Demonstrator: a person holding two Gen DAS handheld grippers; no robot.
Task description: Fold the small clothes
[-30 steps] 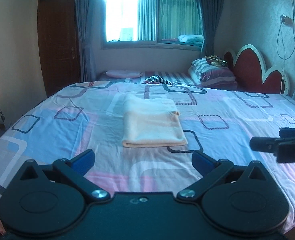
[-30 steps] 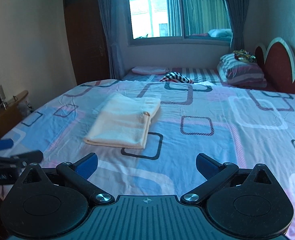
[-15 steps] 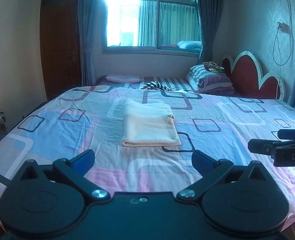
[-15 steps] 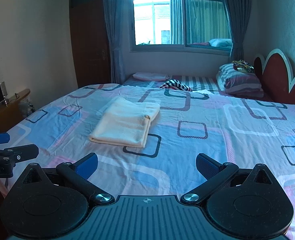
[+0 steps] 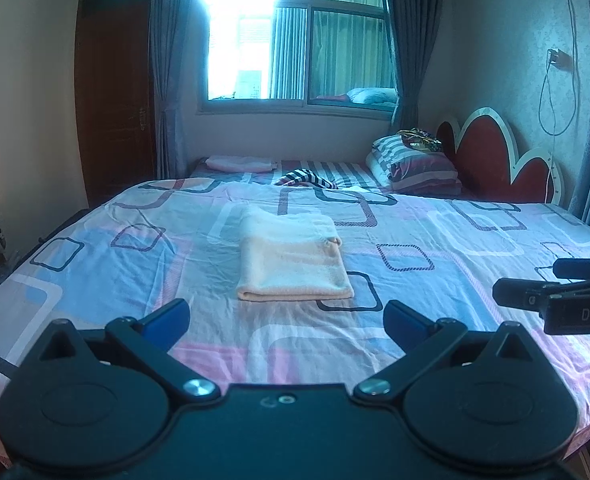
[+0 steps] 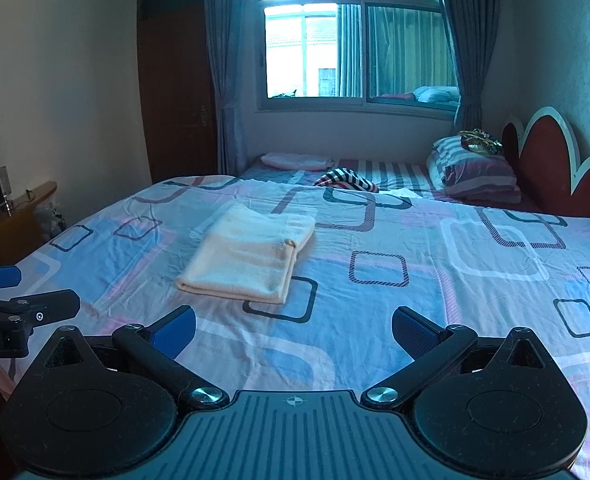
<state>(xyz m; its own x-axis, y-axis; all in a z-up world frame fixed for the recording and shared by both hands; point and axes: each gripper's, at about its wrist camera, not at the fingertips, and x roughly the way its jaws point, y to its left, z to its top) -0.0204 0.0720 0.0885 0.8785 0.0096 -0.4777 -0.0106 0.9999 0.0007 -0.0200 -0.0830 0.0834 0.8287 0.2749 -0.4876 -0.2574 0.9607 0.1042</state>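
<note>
A cream folded garment lies flat in the middle of the bed, on the patterned sheet. The left hand-held gripper hangs above the near edge with its blue pads spread wide, holding nothing. Beside it, the right hand-held gripper is equally splayed and apart from the cloth.

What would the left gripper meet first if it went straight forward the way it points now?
Probably the folded cloth. The left gripper is open and empty, its fingers aimed along the bed toward the cloth's near folded edge. Only bare sheet shows between them, though height above the bed is unclear.
</note>
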